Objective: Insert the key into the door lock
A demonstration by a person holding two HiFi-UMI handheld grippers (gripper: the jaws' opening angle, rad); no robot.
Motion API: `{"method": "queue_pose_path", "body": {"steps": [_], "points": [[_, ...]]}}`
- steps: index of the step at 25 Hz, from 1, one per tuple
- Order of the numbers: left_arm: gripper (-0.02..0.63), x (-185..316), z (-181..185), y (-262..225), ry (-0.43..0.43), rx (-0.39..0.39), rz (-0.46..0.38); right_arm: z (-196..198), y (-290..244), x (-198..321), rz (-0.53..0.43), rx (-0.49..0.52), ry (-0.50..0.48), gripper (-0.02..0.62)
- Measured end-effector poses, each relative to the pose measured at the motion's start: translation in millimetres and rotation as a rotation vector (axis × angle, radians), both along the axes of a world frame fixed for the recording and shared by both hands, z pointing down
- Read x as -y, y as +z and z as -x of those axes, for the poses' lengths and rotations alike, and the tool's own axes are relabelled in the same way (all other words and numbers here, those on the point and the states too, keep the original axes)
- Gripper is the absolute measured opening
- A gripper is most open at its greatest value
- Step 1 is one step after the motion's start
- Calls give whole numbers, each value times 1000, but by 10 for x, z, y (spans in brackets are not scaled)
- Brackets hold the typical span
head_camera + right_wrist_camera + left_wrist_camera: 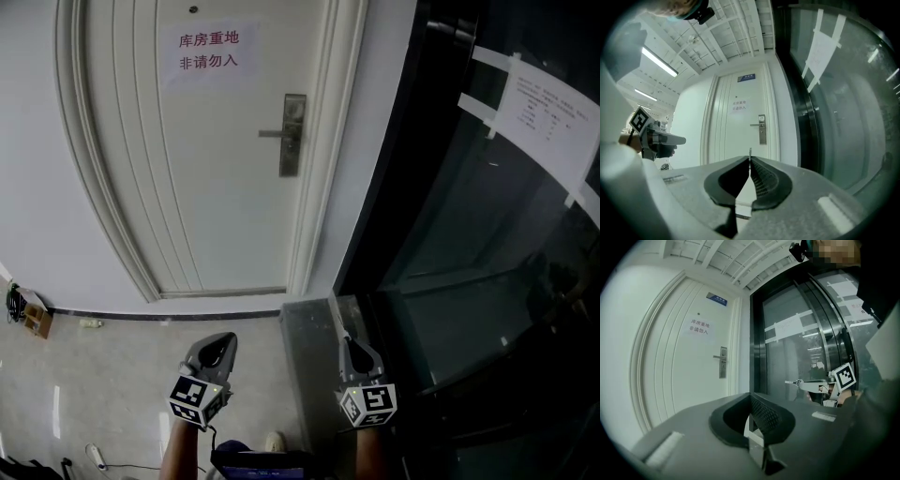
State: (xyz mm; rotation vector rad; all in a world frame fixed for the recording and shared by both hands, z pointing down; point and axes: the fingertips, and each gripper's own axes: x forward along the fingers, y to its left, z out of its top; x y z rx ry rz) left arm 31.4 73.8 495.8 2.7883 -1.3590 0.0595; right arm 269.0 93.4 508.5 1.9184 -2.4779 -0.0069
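Between the two grippers at 6 o'clock of the head view and the white door (216, 169) at 12 o'clock, a broad run of pale, glossy floor (112, 375). Bounded toward 12 by a thin dark baseboard (141, 314), with a small box (37, 319) against the wall at 9 o'clock. Closed in at 3 o'clock by a dark glass wall (487, 244), smooth and reflective, black-framed, near the right gripper (348, 339). White taped sheets (544, 112) on that glass. Around the door, a moulded frame (112, 187) of stepped parallel ridges, matt white; on the panel, a paper sign (208, 52) with red characters toward 12. At the door's 3 o'clock edge, the lock plate (292, 134): a tall, narrow rectangle of brushed metal, its lever pointing to 9 o'clock. Right gripper pinched tight on the key (750, 153), a thin flat metal blade poking up past the jaw tips, ribbed black pads pressed on both sides of it. In the right gripper view, key lined up just below the lock plate, though well apart from it across the floor. Left gripper (217, 337) at 7 o'clock, jaws drawn together at the tips and gripping nothing, grey matt shell, marker cube at its rear.
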Motion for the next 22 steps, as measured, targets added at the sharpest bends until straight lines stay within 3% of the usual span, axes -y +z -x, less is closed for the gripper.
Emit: {"method": "queue_pose_path", "body": {"steps": [12, 22], "points": [[2, 378, -78, 109, -22, 7, 22, -100, 69, 425, 5, -2, -18, 11], [2, 1157, -50, 159, -6, -5, 27, -72, 67, 1126, -2, -3, 10, 11]]}}
